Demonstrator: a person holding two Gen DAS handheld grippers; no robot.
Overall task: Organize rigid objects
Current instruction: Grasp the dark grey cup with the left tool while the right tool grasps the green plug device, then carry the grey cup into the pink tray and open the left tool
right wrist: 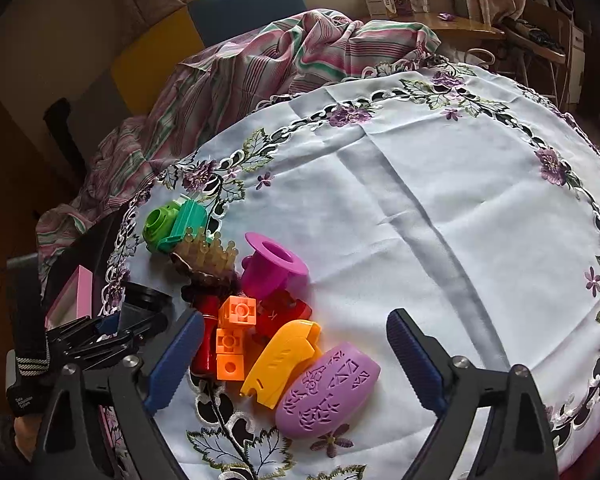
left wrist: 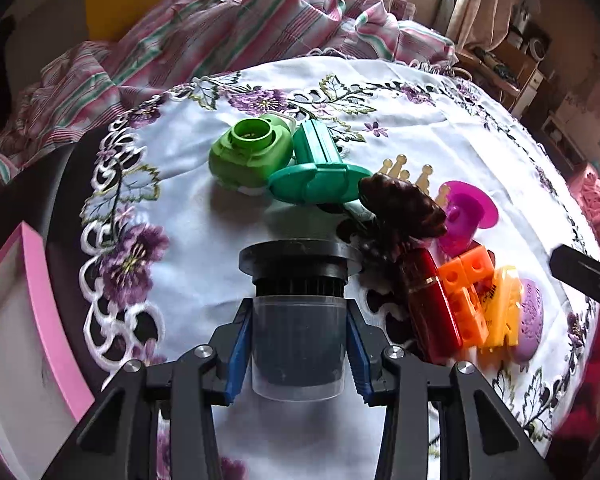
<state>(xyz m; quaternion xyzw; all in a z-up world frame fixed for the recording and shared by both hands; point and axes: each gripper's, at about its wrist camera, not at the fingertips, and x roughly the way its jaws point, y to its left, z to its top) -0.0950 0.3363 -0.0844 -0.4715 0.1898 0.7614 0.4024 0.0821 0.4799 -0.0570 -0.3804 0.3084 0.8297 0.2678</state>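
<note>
Left gripper (left wrist: 298,354) clamps a clear-bodied jar (left wrist: 298,344) with a wide black cap (left wrist: 298,260), held above the embroidered tablecloth (left wrist: 204,216). It looks light, stiff and smooth, so the ribbed neck would likely offer a surer hold than the slick wall. A pink box (left wrist: 40,304) sits at left, its inside hidden.

Right gripper (right wrist: 296,360) hangs wide apart, holding nothing, over the purple oval piece (right wrist: 328,390), yellow piece (right wrist: 282,362) and orange blocks (right wrist: 232,340), all apparently hard plastic.

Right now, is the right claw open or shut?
Open. The right claw has its blue fingers spread wide apart, holding nothing, above the lilac case.
</note>
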